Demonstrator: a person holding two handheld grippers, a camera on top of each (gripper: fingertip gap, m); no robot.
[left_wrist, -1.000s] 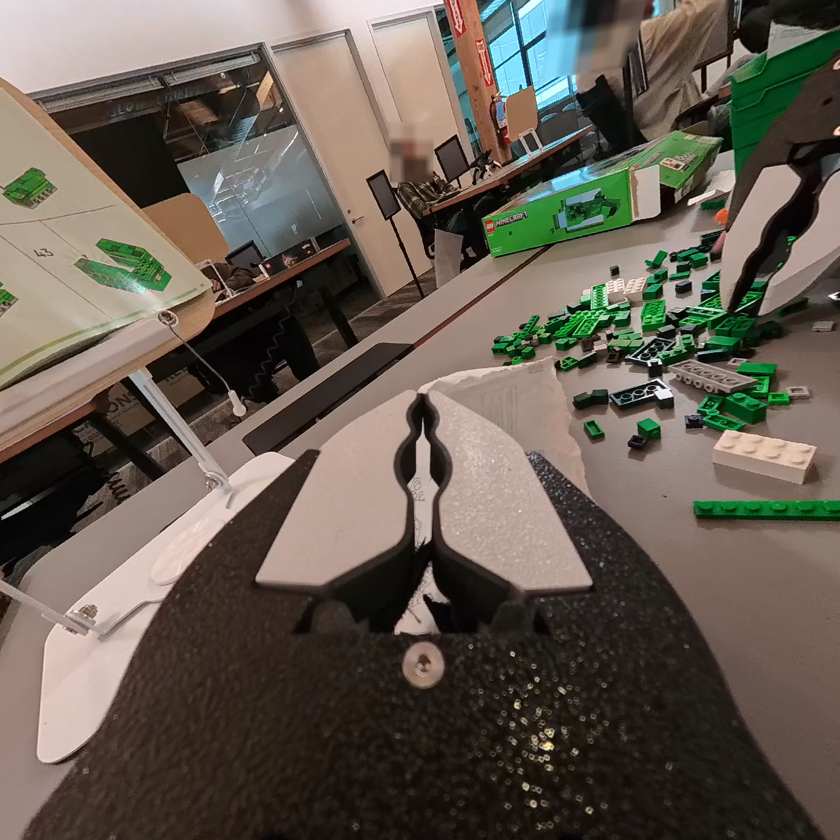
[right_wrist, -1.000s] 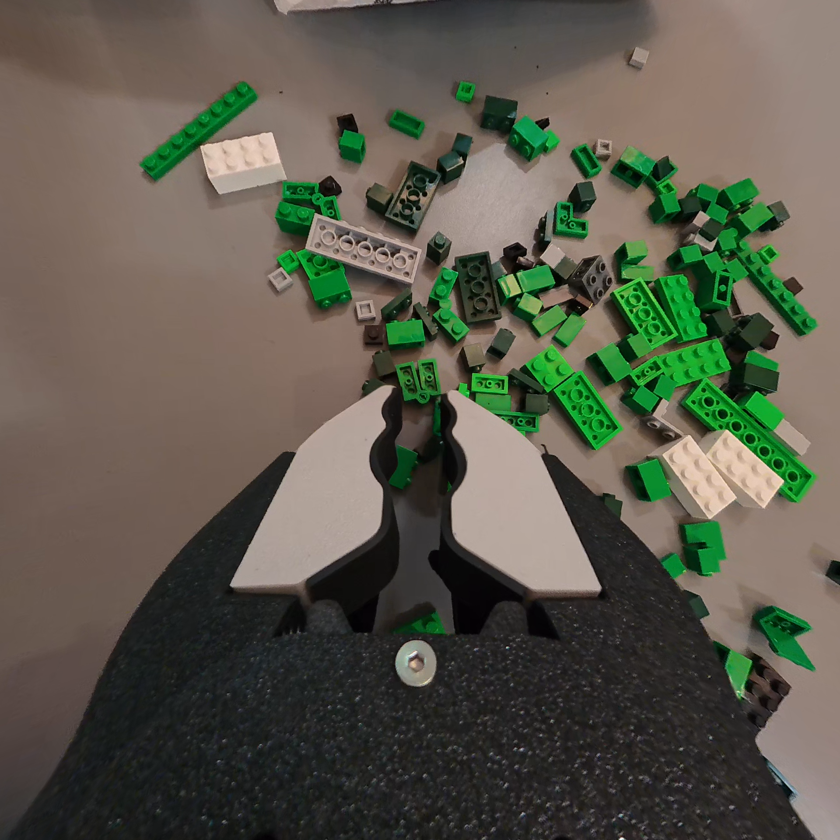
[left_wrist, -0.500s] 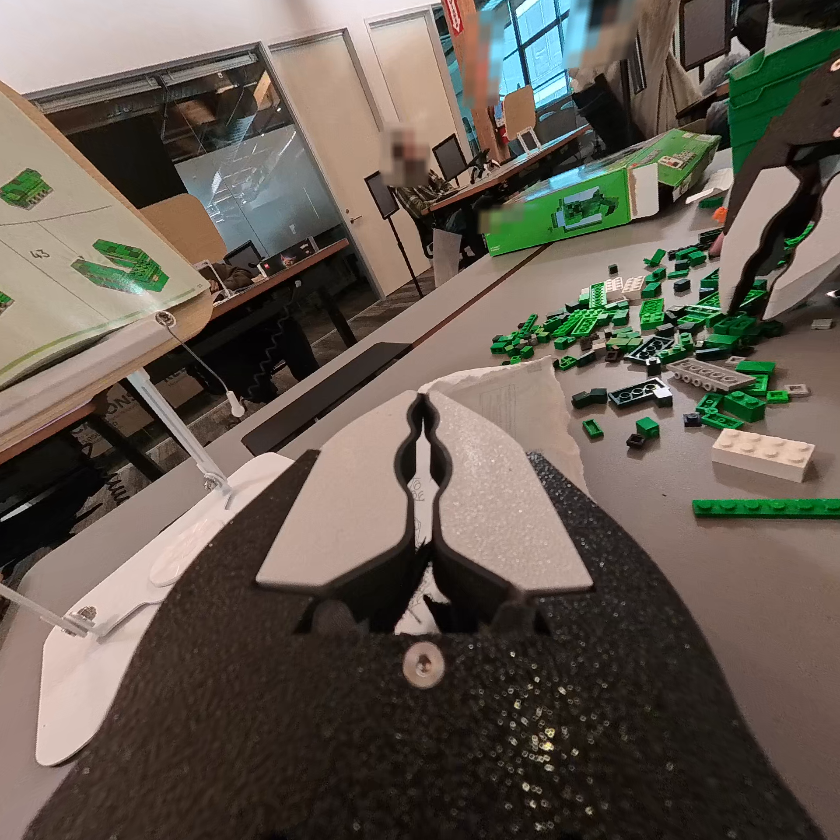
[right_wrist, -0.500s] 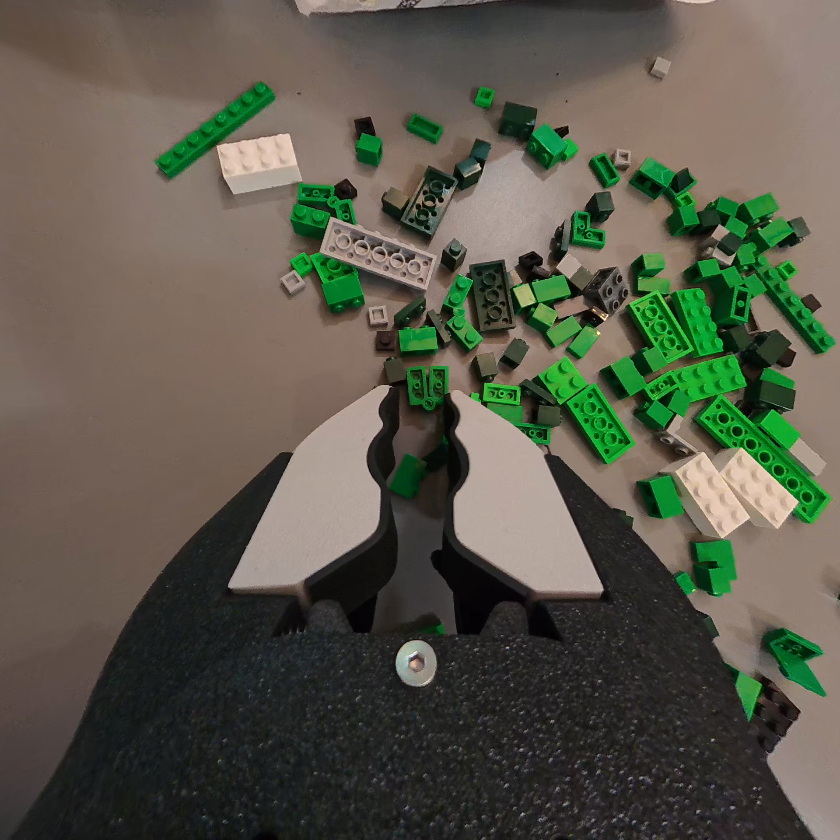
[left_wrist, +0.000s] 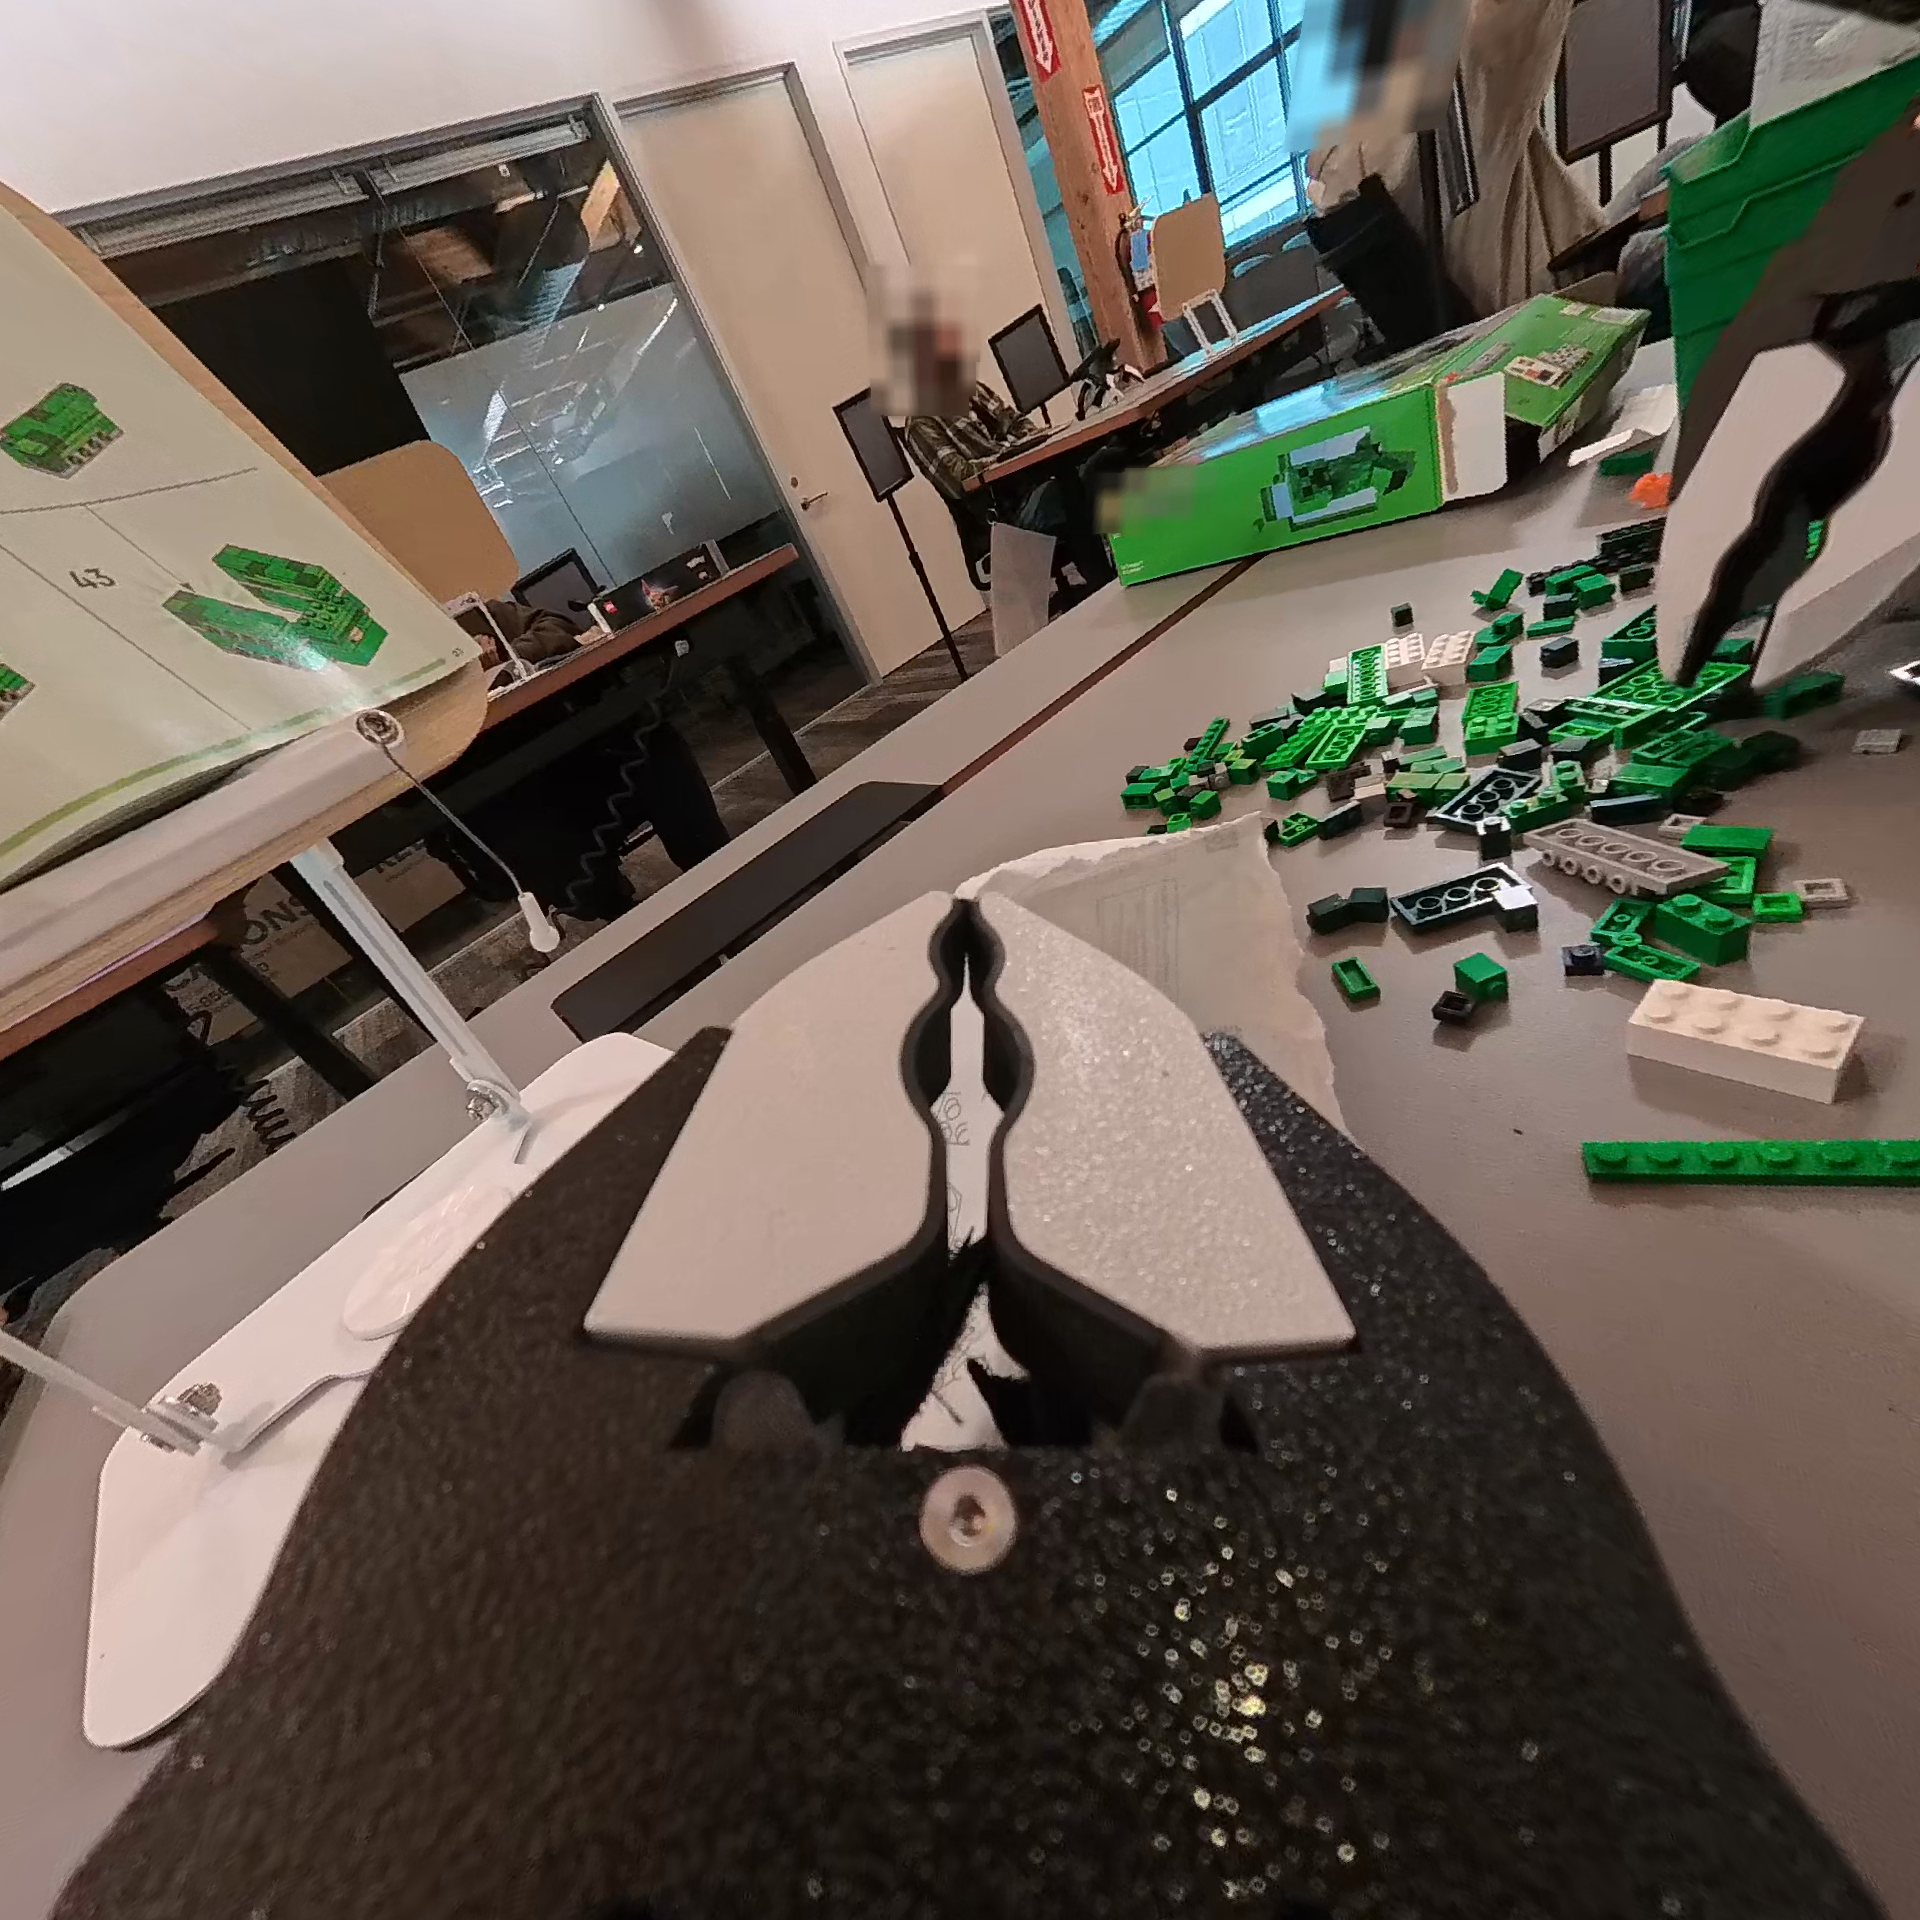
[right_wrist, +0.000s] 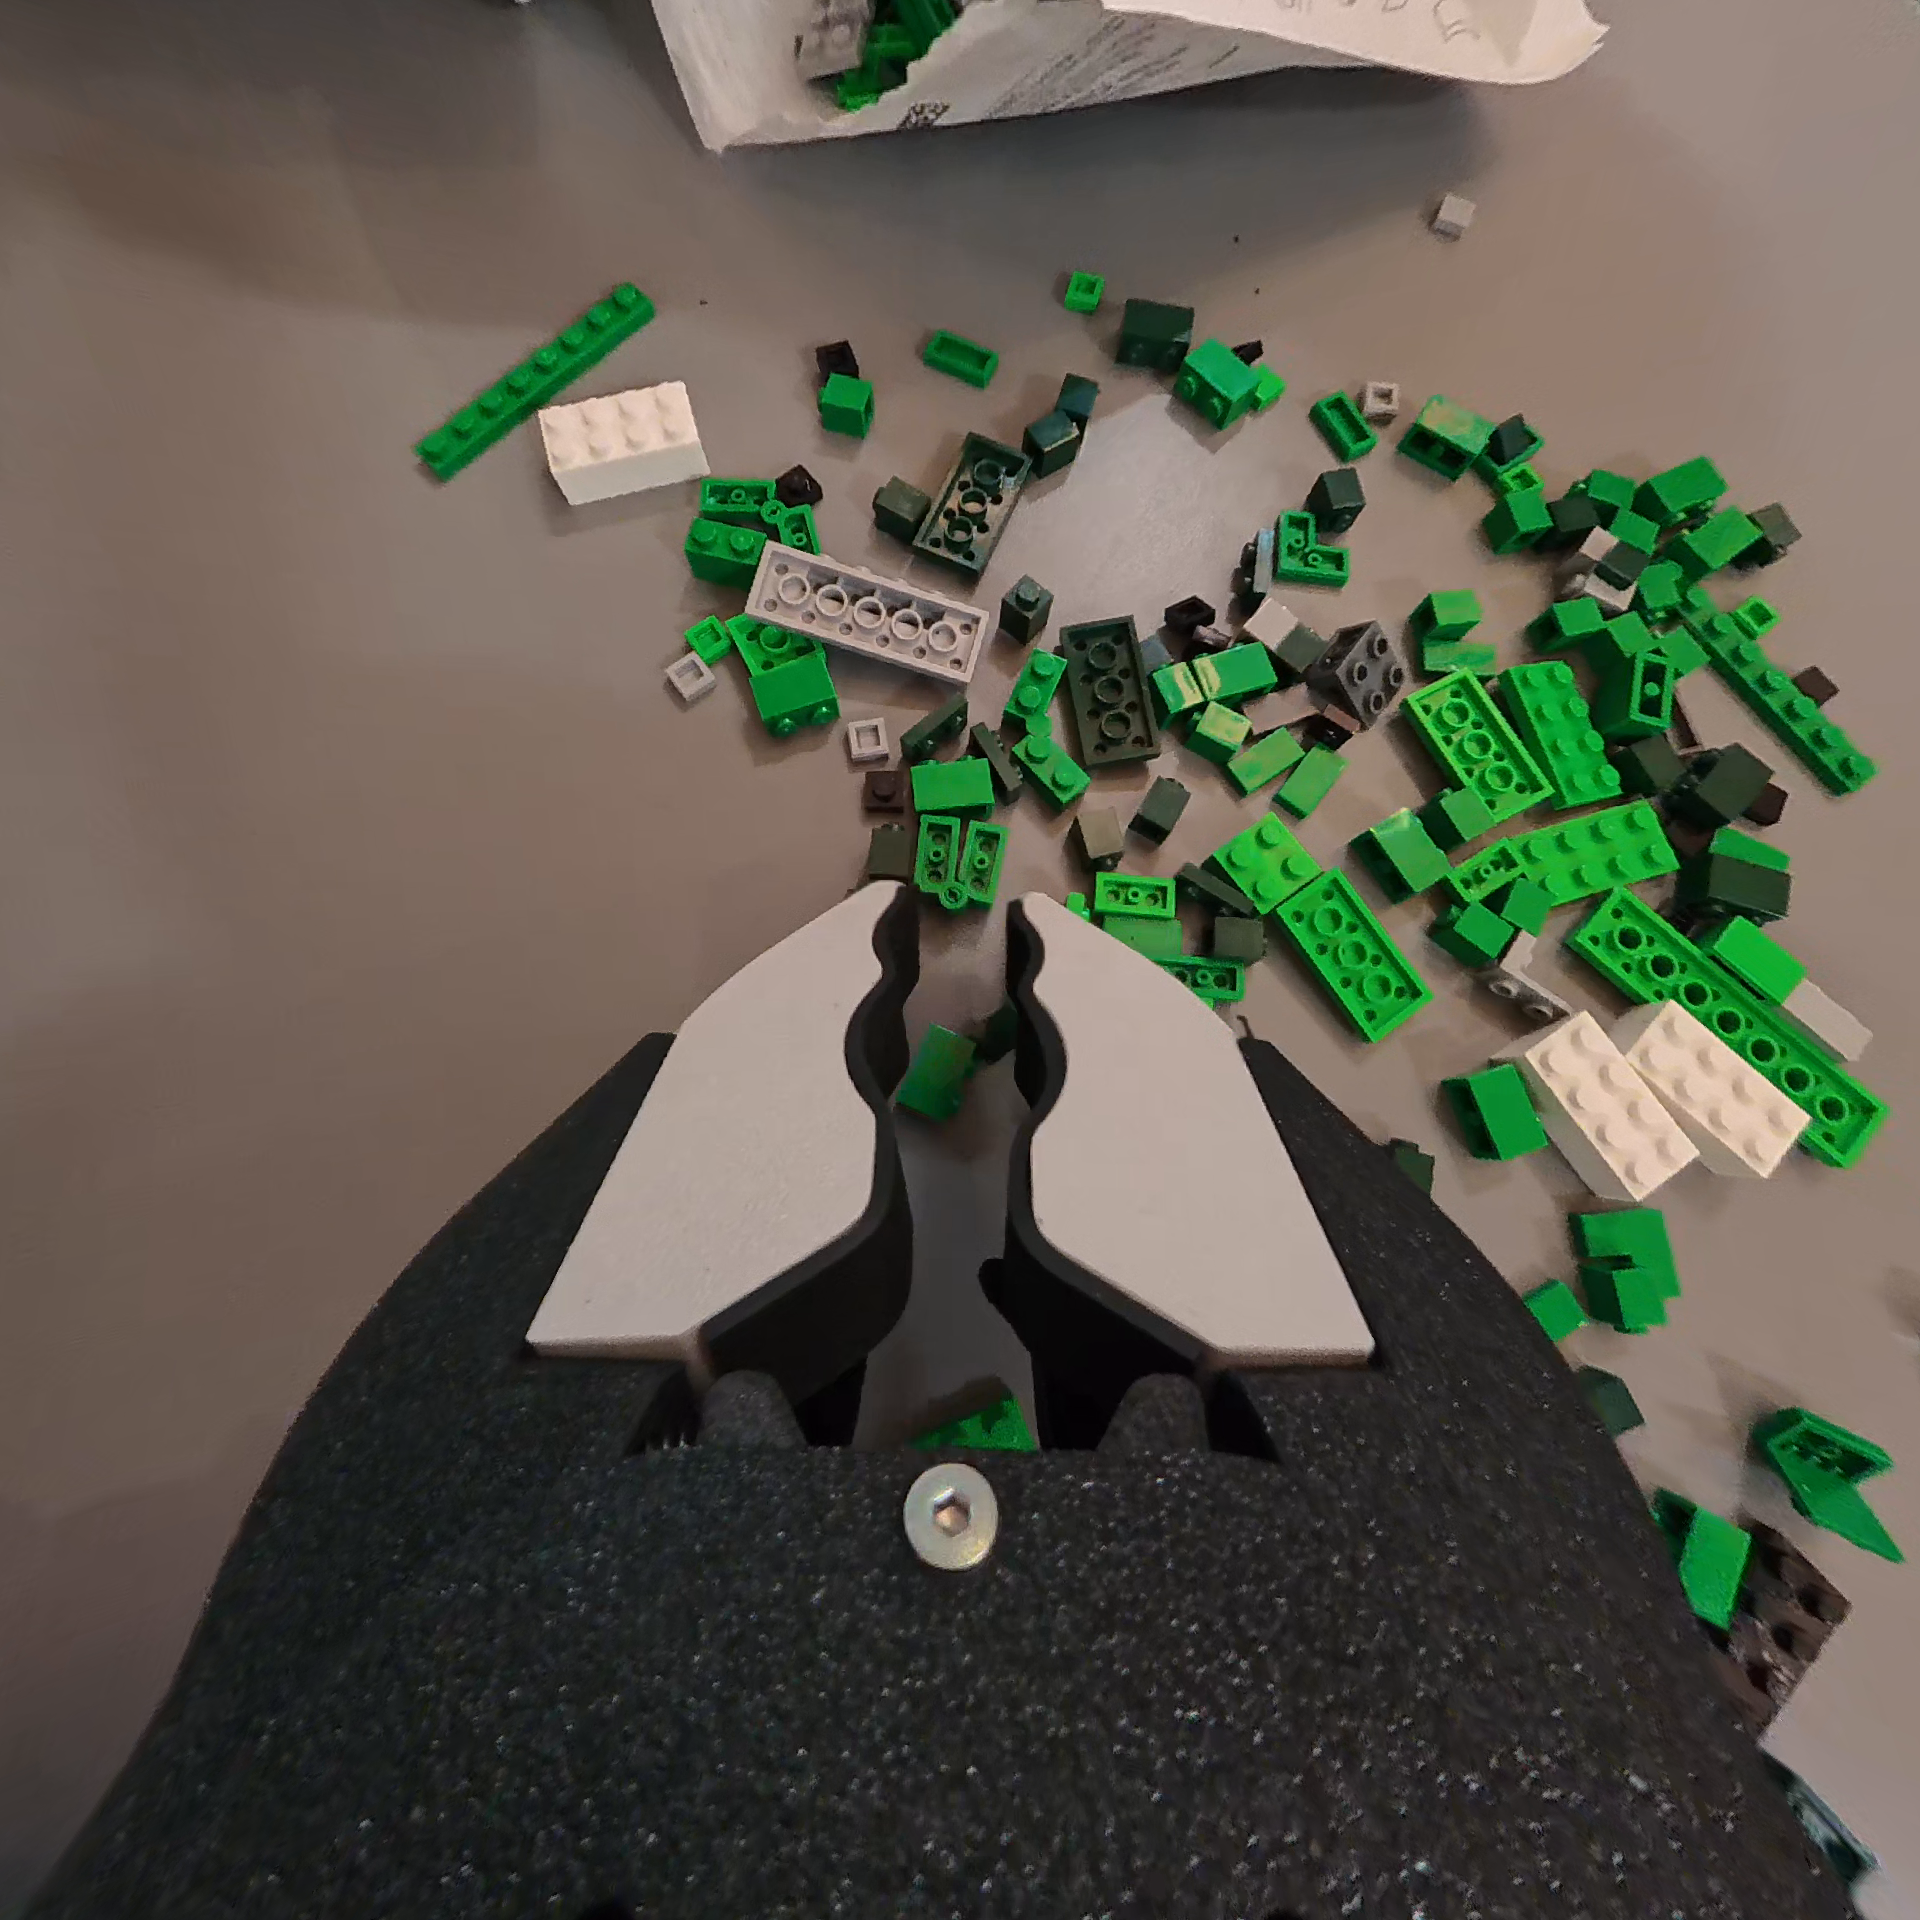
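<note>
The left gripper (left_wrist: 966, 914) has its two grey fingers pressed together with nothing between them, and it hangs low over the grey table (left_wrist: 1558, 1351), pointing at a torn white paper bag (left_wrist: 1174, 914) that lies just beyond its tips. Its black body hides the near part of that bag and part of the white stand base (left_wrist: 260, 1382) to its left, from which thin rods rise to a tilted board carrying an open instruction booklet (left_wrist: 156, 582); the booklet is cut off by the frame edge. To the right lie a white brick (left_wrist: 1745, 1039) and a long green plate (left_wrist: 1756, 1158), the latter running out of frame. The right gripper (right_wrist: 961, 909) is spread a little, holding nothing, its tips down at the near edge of the scattered pile of bricks (right_wrist: 1351, 707). A small green brick (right_wrist: 935, 1070) lies on the table in the gap between the fingers; whether either finger touches it cannot be told. Just ahead of the tips sit two small green plates (right_wrist: 961, 852), and farther off a grey plate (right_wrist: 868, 613) lying studs down. The bag's open mouth shows at the top, more bricks inside, half cut off. A green box (left_wrist: 1351, 457) lies beyond the pile.
</note>
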